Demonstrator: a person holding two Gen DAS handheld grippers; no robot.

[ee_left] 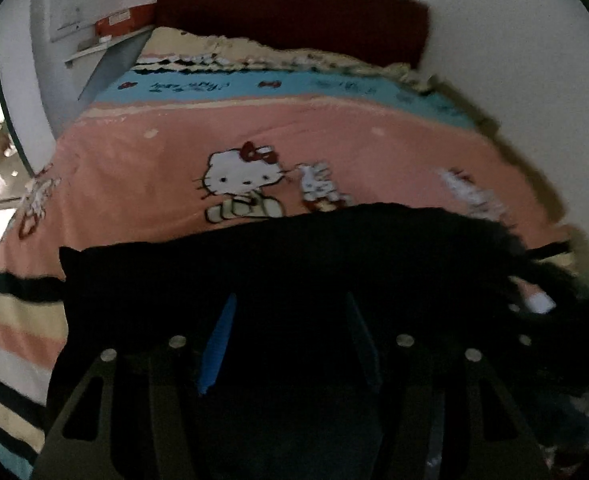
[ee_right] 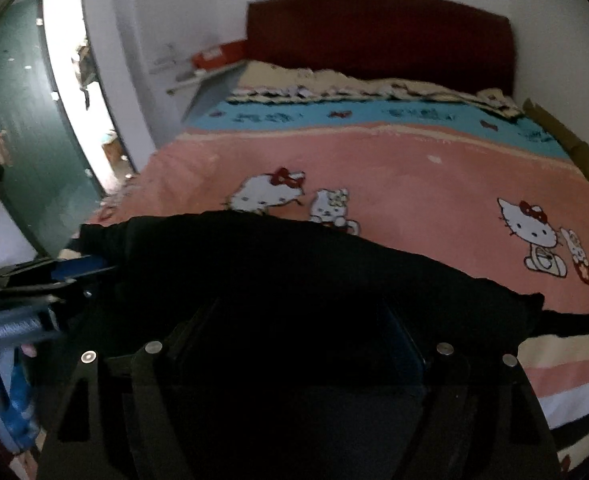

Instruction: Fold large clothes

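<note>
Behind black garment (ee_left: 294, 264): cartoon-cat blanket (ee_left: 334, 136), headboard (ee_left: 294, 8).

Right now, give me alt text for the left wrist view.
A black garment lies across the near end of a bed with a pink cartoon-cat blanket, under the left claw, whose jaws stand apart. A dark red headboard stands against the white wall behind.
</note>
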